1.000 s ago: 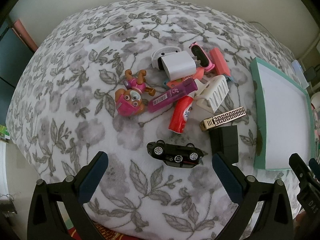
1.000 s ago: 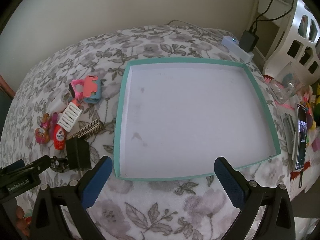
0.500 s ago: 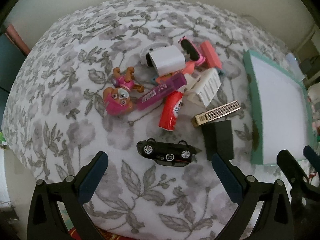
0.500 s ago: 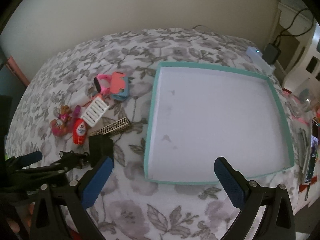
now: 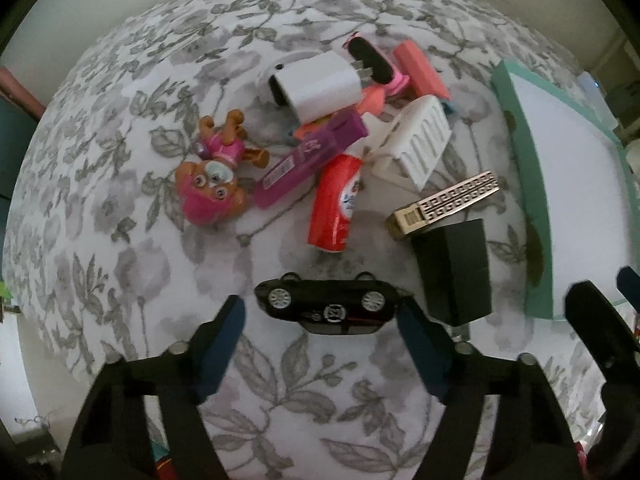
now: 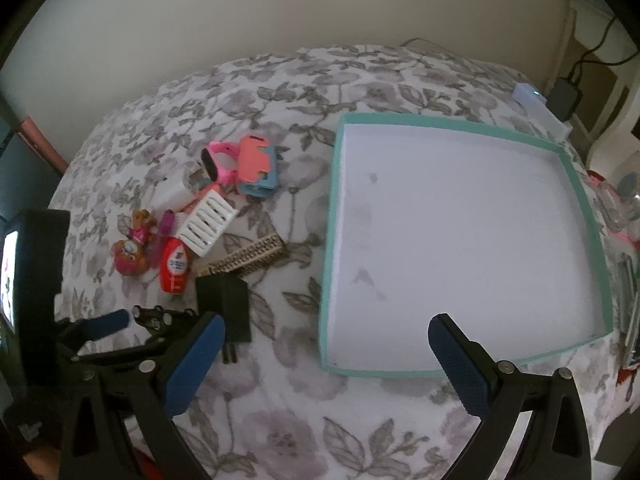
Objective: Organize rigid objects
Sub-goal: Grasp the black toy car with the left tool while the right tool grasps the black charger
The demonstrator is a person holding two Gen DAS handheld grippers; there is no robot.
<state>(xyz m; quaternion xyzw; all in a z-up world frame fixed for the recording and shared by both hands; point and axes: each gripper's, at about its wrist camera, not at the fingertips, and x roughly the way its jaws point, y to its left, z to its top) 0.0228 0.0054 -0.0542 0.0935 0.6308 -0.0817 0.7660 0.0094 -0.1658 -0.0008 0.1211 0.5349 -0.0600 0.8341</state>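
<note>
A floral cloth (image 5: pixel 132 264) in grey and white covers the surface, which looks soft and mounded (whether a bed or a padded worktop I cannot tell). A plain cream wall (image 6: pixel 280 12) stands behind it, and at the far right corner a black adapter with cables (image 6: pixel 565 95) sits beside white furniture.

The toy car (image 5: pixel 328 303) is black, lying on its side with silver wheels showing and a round badge on its body. It rests on the cloth between the blue pads of the left tongs (image 5: pixel 320 312), whose jaws are closing; the right pad is at the car's end, the left pad still apart from it. Just right of the car lies a black charger block (image 5: pixel 454 272), and beyond it a heap: a red bottle (image 5: pixel 335 204), a purple tube (image 5: pixel 308 160), a pup figure (image 5: pixel 214 182), a white plug (image 5: pixel 320 86).

The right tongs (image 6: pixel 324 344) stand wide apart, holding nothing, over the near rim of the teal tray (image 6: pixel 332 208), whose white floor is bare.
</note>
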